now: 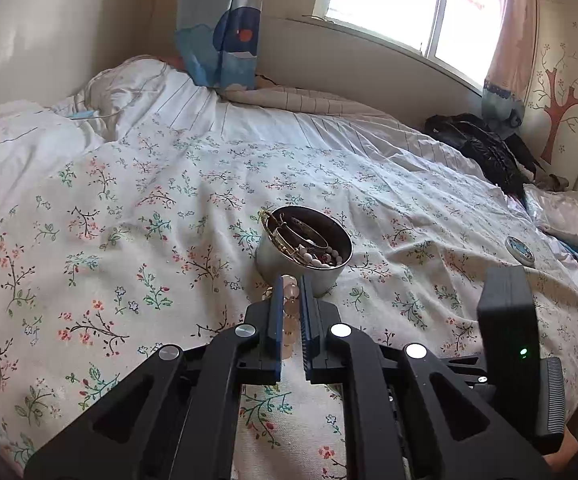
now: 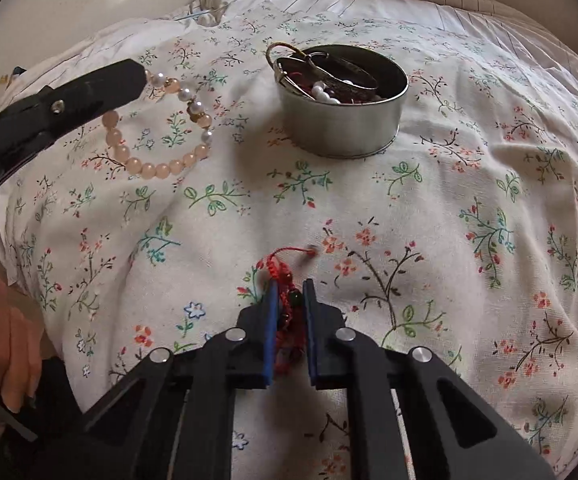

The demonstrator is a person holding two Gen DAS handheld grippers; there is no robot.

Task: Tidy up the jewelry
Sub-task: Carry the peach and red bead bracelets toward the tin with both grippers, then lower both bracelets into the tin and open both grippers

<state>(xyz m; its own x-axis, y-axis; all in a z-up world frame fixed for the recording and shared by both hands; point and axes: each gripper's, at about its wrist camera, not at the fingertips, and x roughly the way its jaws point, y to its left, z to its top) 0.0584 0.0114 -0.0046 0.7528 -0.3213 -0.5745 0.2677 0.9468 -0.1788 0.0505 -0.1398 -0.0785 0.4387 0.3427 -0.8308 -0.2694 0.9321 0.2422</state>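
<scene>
A round metal tin (image 1: 309, 268) (image 2: 345, 128) stands on the floral bedspread and holds bangles and beads. My left gripper (image 1: 290, 284) is shut on a pink and pearl bead bracelet (image 1: 291, 320), just in front of the tin. In the right wrist view the bracelet (image 2: 157, 168) hangs from the left gripper (image 2: 141, 74), left of the tin and above the bed. My right gripper (image 2: 291, 286) is shut on a red braided cord bracelet (image 2: 289, 308) with a dark bead, low over the bed in front of the tin.
The floral bedspread (image 1: 129, 200) (image 2: 469, 220) covers the bed. A small round blue item (image 1: 520, 251) lies at right. Dark clothing (image 1: 485, 148) and a plastic bag (image 1: 561, 216) lie at the far right edge. A window and curtains (image 1: 221, 20) stand behind the bed.
</scene>
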